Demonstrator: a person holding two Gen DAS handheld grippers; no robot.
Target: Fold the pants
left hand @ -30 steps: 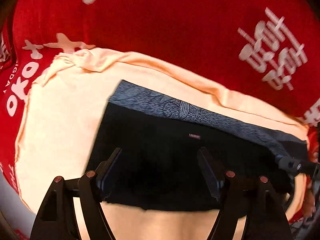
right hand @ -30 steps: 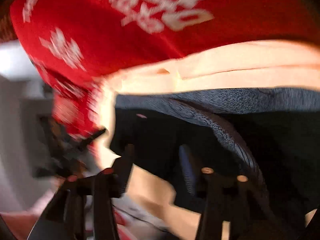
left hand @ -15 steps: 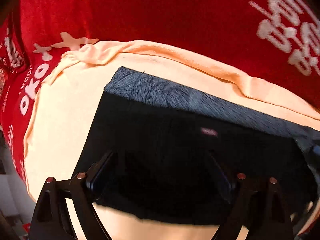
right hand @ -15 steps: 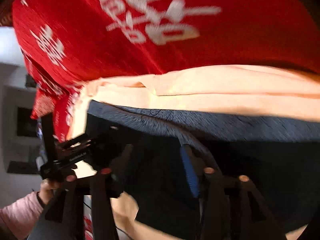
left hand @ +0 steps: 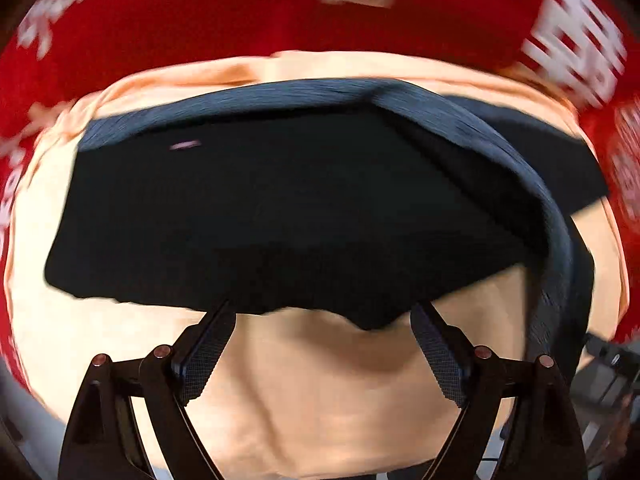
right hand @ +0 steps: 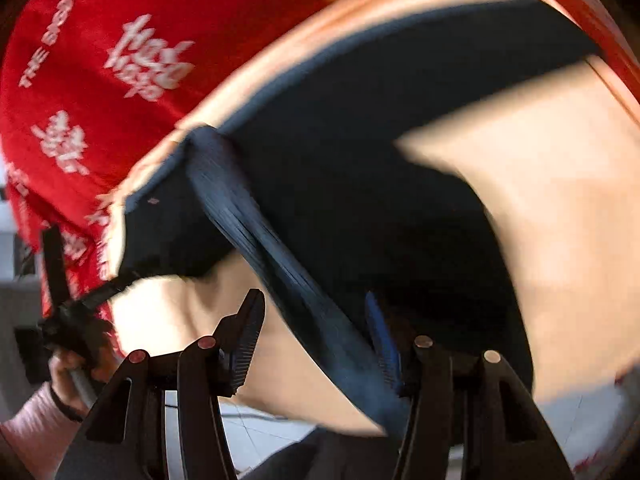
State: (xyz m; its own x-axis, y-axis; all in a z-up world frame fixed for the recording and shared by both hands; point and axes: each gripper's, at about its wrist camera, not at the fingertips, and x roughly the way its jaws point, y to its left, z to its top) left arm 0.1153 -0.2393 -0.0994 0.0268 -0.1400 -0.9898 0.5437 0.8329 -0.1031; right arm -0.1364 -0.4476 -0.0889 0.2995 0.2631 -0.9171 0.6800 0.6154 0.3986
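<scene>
Black pants lay on a peach cloth, which was spread over a red cloth with white lettering covering the bench. The pants' grey waistband ran along the far edge in the left wrist view, then bent and trailed down toward the right side of the picture.

My left claw was wide open, with nothing between its fingers; the tips sat at the near hem of the pants, over bare peach cloth. Its jaws had just been opening.

My right claw stood partly apart, jaws just opened wider. The waistband strip passed through the gap between its fingers, and black fabric lay against the right one. Pictures were blurred; I could not tell whether the pads still pressed on the fabric.

In the right wrist view my left claw showed at the pants' near-left corner, with my hand and pink sleeve behind it.
</scene>
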